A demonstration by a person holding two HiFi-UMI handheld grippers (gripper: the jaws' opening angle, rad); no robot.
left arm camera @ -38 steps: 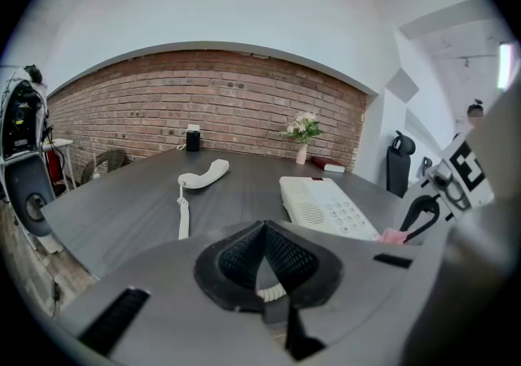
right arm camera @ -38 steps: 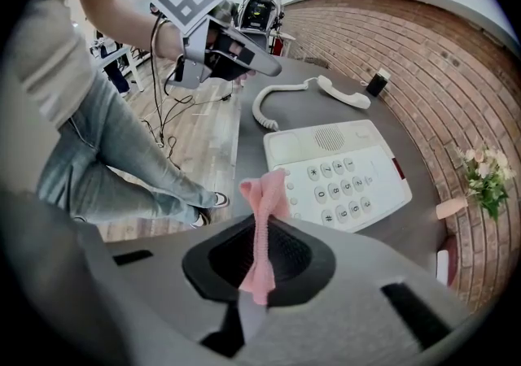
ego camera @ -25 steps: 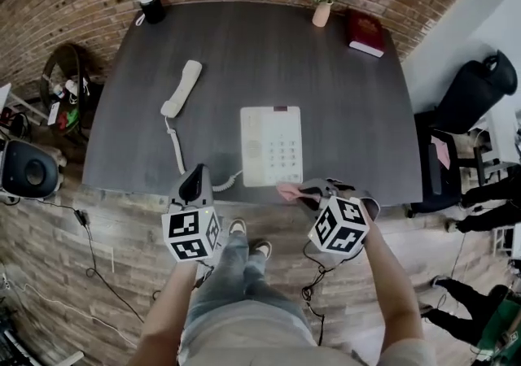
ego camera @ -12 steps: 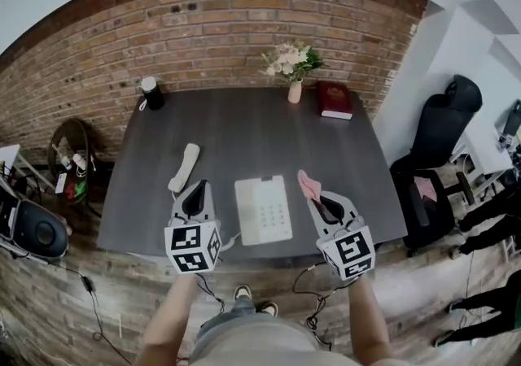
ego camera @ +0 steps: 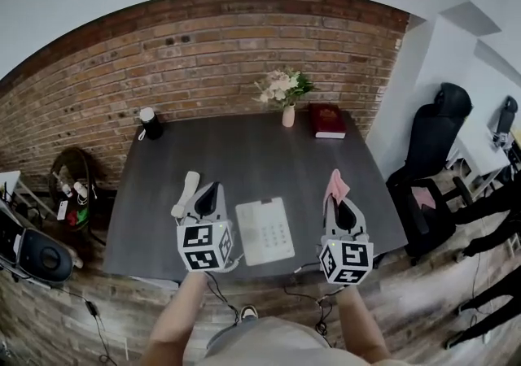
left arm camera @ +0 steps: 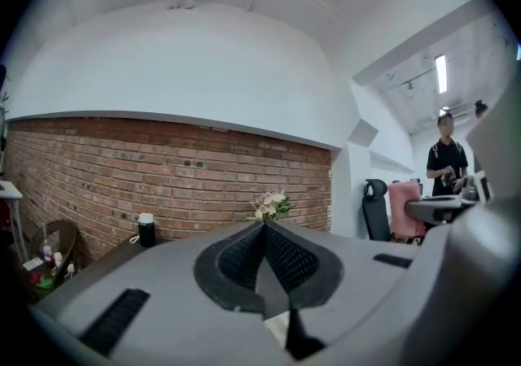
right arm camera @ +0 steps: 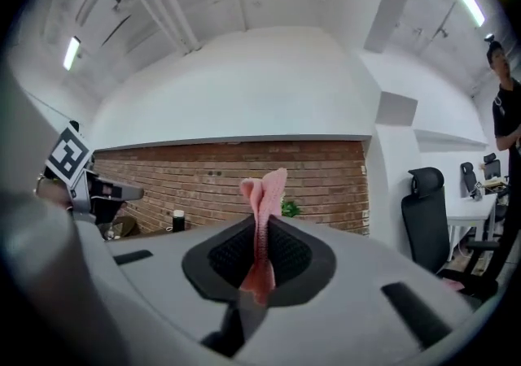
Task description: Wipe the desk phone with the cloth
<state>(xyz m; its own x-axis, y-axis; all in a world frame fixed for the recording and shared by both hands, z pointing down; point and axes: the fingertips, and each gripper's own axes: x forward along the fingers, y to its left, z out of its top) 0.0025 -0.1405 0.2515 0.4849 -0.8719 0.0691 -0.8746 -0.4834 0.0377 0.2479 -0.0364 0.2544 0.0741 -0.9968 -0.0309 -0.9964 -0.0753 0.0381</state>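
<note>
- one desk phone (ego camera: 264, 231) by the desk's (ego camera: 244, 153) front edge, its one handset (ego camera: 186, 193) off toward the left edge
- one pink cloth (ego camera: 334, 186), pinched tight in the right gripper (ego camera: 336, 200)
- left gripper (ego camera: 212, 189) closed on nothing

The desk (ego camera: 244, 163) lies open in its middle and right part, but the phone base (ego camera: 265, 231) stands near the front edge, the handset (ego camera: 186, 193) lies left of it with the cord probably between them, and a cup (ego camera: 149, 124), a vase (ego camera: 288, 117) and a book (ego camera: 327, 121) keep the far edge.
</note>
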